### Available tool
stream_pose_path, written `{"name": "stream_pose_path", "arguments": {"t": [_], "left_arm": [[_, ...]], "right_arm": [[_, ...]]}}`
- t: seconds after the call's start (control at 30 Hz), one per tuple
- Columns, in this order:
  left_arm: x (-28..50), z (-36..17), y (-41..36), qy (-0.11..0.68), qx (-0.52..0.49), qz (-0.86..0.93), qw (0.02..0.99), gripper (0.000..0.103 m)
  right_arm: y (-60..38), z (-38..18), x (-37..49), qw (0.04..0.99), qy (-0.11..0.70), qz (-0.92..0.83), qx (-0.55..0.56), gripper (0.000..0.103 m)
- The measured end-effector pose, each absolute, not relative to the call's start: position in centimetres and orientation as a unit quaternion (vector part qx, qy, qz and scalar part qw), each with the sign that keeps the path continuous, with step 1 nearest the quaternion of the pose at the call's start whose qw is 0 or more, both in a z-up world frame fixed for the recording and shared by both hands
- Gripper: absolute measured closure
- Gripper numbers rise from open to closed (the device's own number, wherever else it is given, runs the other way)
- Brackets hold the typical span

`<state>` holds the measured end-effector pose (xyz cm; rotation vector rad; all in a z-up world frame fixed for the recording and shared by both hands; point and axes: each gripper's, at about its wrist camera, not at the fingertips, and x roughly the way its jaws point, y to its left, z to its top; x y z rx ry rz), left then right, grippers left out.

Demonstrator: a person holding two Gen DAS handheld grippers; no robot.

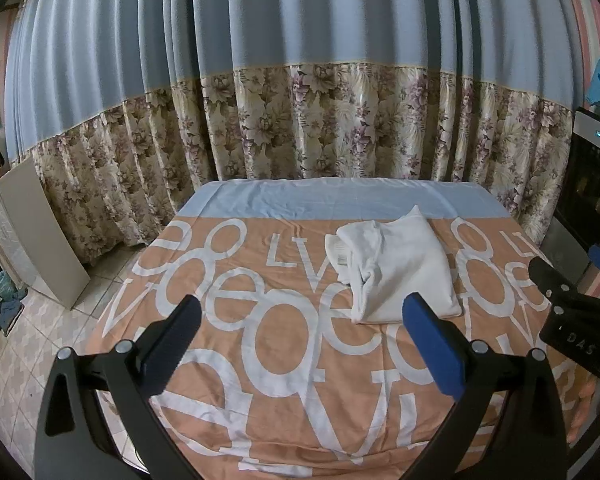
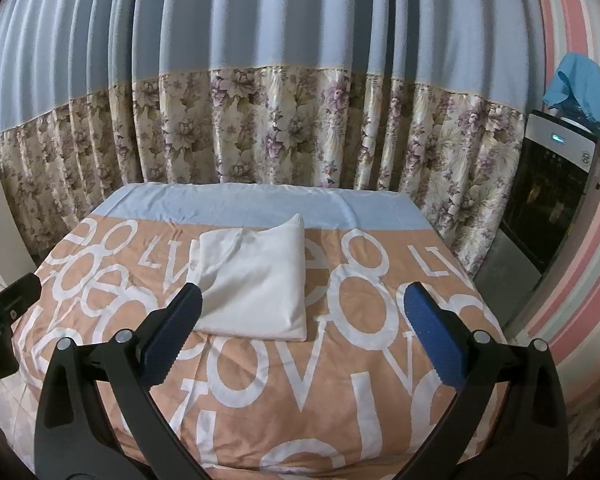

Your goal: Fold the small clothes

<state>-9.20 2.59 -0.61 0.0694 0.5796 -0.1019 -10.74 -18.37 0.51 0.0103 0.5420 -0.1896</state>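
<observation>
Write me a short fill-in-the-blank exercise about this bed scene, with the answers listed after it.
1. The folded garment lying on the bedspread is ____ in colour.
2. Both the left hand-held gripper and the right hand-held gripper are ____, holding nothing.
3. The big letters printed on the bedspread are ____.

Answers: white; open; white

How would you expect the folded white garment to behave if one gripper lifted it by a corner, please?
The garment is soft, creased cloth, so it would likely droop. Its loose layers at the left edge suggest the fold would open. It looks thin, so probably light.
</observation>
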Motion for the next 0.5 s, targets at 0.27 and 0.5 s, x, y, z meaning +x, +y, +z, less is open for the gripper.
{"name": "stream_pose_path", "arguments": {"t": [0.27, 0.5], "left_arm": [[-9.5, -0.6, 3.6, 0.276, 0.037, -0.060, 0.959, 0.002], [-9.7, -0.5, 4.5, 0.269, 0.042, -0.056, 0.961, 0.002]], "right_arm": [[-18.8, -0.3, -10.7, 0.959, 0.267, -0.094, 0.001, 0.003], [-18.8, -0.5, -10.7, 0.958, 0.270, -0.096, 0.000, 0.003]]}}
